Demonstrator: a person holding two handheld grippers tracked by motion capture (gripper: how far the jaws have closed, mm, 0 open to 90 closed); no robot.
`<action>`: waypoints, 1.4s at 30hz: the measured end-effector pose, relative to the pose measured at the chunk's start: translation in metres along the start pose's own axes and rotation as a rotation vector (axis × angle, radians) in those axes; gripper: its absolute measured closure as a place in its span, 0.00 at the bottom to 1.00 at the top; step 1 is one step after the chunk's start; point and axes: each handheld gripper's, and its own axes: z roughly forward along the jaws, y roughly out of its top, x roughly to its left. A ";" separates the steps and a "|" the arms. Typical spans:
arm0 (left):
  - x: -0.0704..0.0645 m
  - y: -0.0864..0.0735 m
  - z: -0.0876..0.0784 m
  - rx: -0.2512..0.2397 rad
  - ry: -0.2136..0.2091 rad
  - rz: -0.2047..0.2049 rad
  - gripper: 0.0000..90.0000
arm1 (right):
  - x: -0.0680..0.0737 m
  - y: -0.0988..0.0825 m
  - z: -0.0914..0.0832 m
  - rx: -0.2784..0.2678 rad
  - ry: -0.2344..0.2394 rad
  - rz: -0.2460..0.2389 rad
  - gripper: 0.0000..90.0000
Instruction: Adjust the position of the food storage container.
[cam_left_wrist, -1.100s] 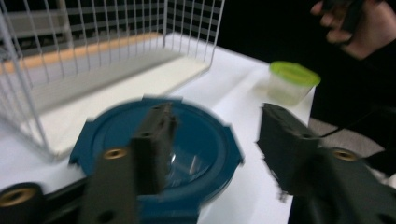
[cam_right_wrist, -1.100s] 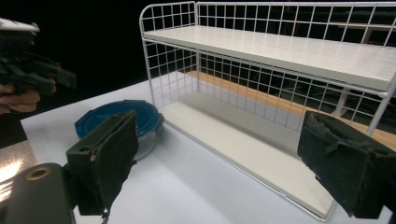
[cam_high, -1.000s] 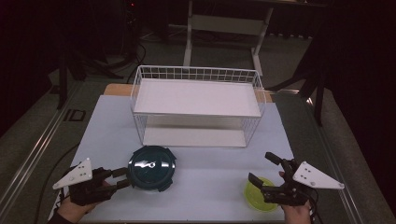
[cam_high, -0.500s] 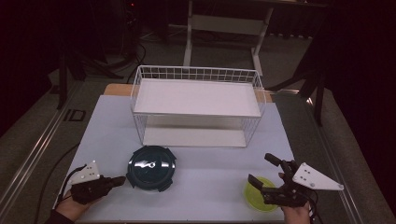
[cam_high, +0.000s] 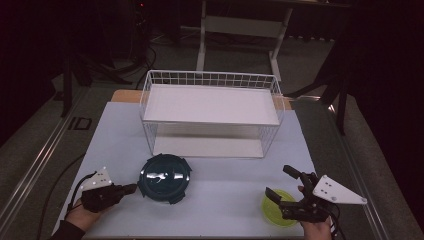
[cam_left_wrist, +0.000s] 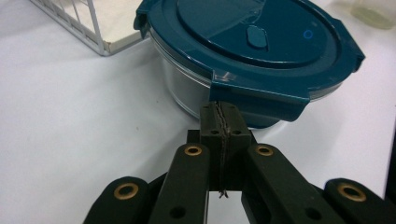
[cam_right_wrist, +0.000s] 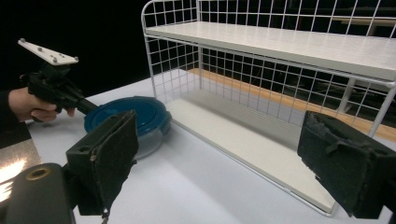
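Note:
A round glass container with a dark teal clip lid (cam_high: 164, 179) stands on the white table at front left. My left gripper (cam_high: 131, 188) lies just left of it, shut with nothing between its jaws. In the left gripper view the closed tips (cam_left_wrist: 222, 116) sit just short of the lid's nearest clip flap (cam_left_wrist: 261, 93). My right gripper (cam_high: 278, 181) is open at front right, over the near edge of a small yellow-green dish (cam_high: 272, 211). Its pads (cam_right_wrist: 109, 149) stand wide apart, facing the container (cam_right_wrist: 126, 114) and the left gripper (cam_right_wrist: 91, 109).
A white wire rack with two shelves (cam_high: 210, 105) stands across the back middle of the table, its lower shelf (cam_right_wrist: 252, 149) bare. A bare strip of table (cam_high: 225, 175) lies between the rack and the grippers. The table's side edges are close to both hands.
My left gripper has shut its jaws and dropped lower beside the container. The right gripper has stayed open in about the same place.

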 end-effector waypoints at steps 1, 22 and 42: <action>0.000 0.001 0.001 0.001 0.004 0.001 0.99 | 0.000 0.000 0.000 0.000 0.000 -0.001 0.13; 0.008 0.008 0.010 0.004 0.034 -0.031 0.99 | 0.001 -0.002 0.002 0.008 0.012 0.005 0.13; 0.017 0.037 0.041 -0.005 0.018 -0.052 0.99 | 0.002 -0.002 0.005 0.017 0.030 0.002 0.13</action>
